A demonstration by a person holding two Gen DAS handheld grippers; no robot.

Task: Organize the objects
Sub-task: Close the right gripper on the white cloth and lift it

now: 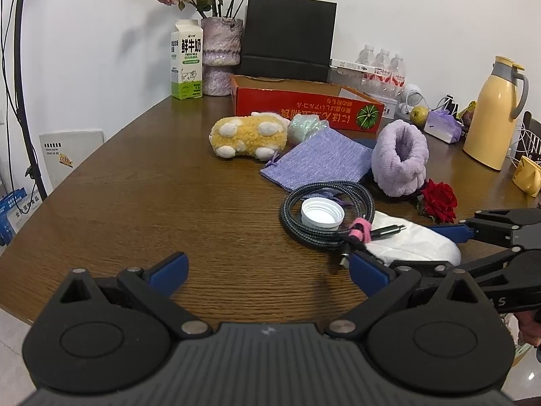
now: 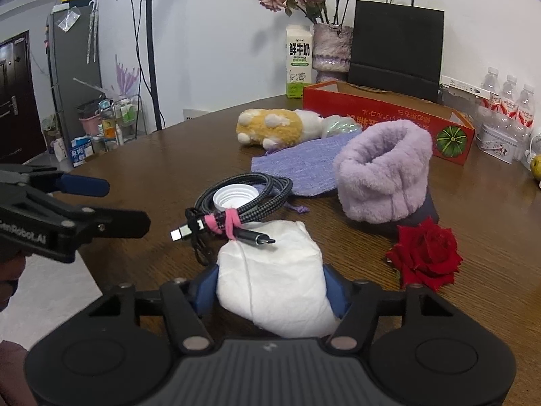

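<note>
Left wrist view: the left gripper (image 1: 267, 272) hangs low over a bare stretch of the wooden table (image 1: 135, 203), its blue-padded jaws spread wide with nothing between them, probably waiting its turn while the other hand works. Ahead and to its right lies the coiled cable (image 1: 326, 215), tied with a pink strap and ringed around a white bottle cap (image 1: 322, 214); beyond it sit a lilac cloth pouch (image 1: 318, 163), a yellow plush toy (image 1: 247, 137), a fluffy purple slipper (image 1: 400, 157) and a red rose (image 1: 438, 200). The red cardboard box (image 1: 304, 105) stands open at the back of the table, a likely home for the loose items. The right gripper (image 1: 402, 245) reaches in from the right edge, its fingers either side of the white pouch (image 1: 412, 240). Right wrist view: the right gripper (image 2: 270, 287) has its blue pads pressed against both flanks of the white pouch (image 2: 274, 277), so I judge it clamped on the soft bundle, which rests on the table with the cable's plug ends (image 2: 223, 231) lying across its far end. Gripping at the near, free end should let the pouch slide out from under the cable rather than drag the coil along. The left gripper (image 2: 116, 203) shows at the left edge, slack and apart from everything.
</note>
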